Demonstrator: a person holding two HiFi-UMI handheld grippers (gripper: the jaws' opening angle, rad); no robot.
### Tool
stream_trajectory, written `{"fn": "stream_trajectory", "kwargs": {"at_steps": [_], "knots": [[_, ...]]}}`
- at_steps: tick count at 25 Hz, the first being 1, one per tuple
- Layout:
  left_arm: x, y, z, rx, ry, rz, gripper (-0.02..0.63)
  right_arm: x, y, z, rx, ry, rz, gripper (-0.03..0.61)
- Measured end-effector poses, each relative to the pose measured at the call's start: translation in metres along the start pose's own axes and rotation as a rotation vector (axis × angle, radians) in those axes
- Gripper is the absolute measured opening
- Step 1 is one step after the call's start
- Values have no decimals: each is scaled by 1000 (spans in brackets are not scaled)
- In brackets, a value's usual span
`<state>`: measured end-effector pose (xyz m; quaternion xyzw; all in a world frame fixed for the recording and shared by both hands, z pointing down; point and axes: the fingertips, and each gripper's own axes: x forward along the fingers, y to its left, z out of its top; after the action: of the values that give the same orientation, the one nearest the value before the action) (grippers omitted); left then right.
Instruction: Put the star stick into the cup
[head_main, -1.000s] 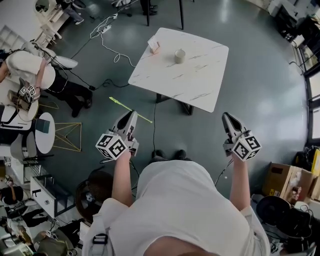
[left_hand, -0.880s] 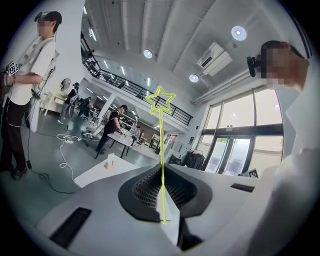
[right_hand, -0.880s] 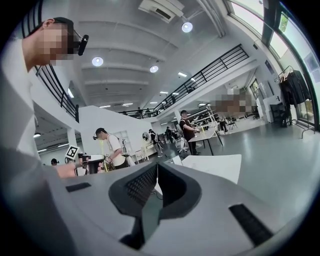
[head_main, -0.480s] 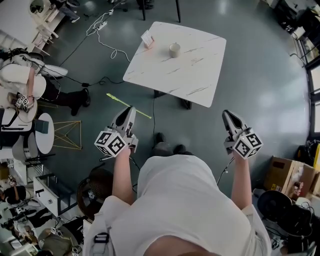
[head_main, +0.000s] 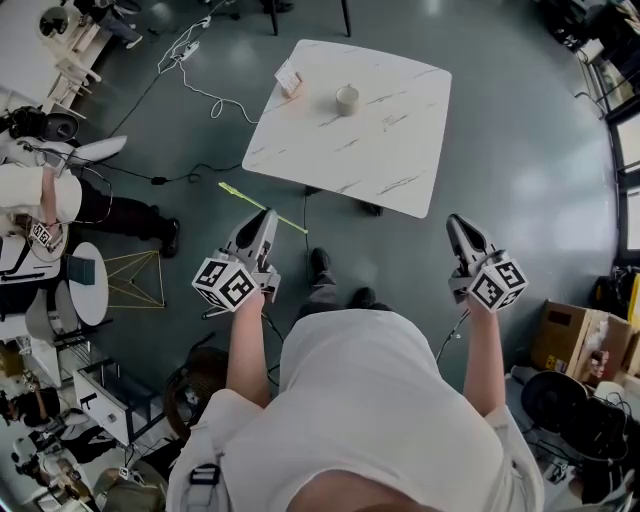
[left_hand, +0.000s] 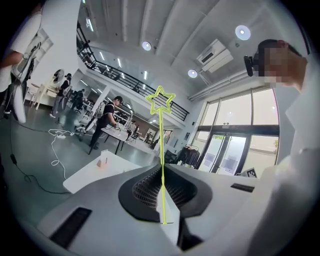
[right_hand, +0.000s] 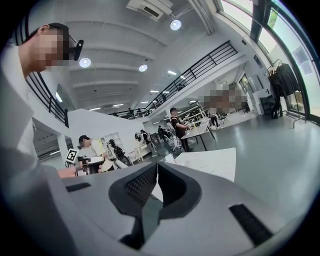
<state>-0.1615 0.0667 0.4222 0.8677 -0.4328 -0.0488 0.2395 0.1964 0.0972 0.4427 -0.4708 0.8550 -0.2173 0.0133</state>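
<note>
Here, the star stick (head_main: 240, 196) is sitting pinched between the closed jaws of the left gripper (head_main: 266, 216), its star end pointing toward 10 o'clock over the floor. The cup (head_main: 347, 99) is standing on the white table (head_main: 400, 150) at 12 o'clock, well apart. The right gripper (head_main: 455, 222) is hovering at 3 o'clock, its jaws together on nothing.

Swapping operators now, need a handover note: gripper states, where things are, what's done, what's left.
Left gripper: shut on the star stick, star end pointing away, held over the floor short of the table.
Right gripper: shut, empty.
Cup: upright on the table, towards its far side.
Done: stick is in hand.
Left: step up to the table and put the stick into the cup.
</note>
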Motion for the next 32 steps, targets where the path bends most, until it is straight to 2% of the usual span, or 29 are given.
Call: {"fn": "stream_trajectory", "kwargs": {"at_steps": [9,18,32], "knots": [[50,57,22,3,59,-73,25,63,-4,8,24,-10,-73,26],[89,104,48,8,100,-140,25,117,-3,17,11,29,-150,26],[123,161,69,19,166,-237,25,172,13,18,14,40,-232,26]]}}
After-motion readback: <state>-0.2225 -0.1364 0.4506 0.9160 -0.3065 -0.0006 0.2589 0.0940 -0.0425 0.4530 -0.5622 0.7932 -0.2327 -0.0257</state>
